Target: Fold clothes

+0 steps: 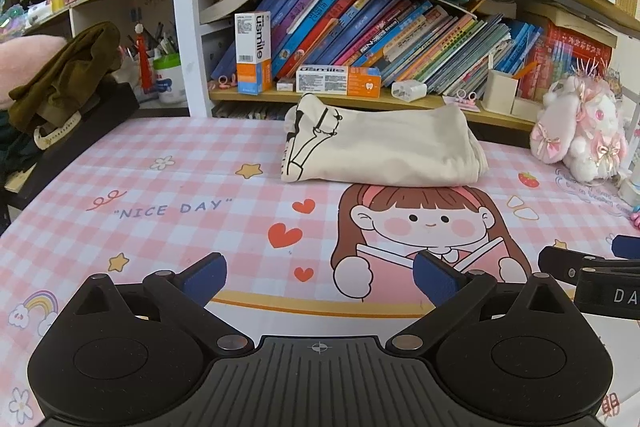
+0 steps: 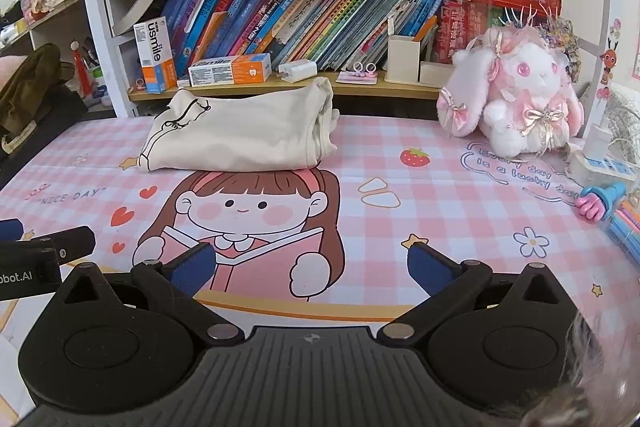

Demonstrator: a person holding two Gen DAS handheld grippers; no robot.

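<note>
Flanking folded cream garment (image 1: 380,151): plush rabbit (image 2: 516,99), olive clothing (image 1: 64,75)

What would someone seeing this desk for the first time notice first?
Probably the cream folded garment lying at the back of the pink checked desk mat, just above the cartoon girl printed on it. Next, the pink and white plush rabbit at the back right, and the crowded bookshelf behind.
</note>
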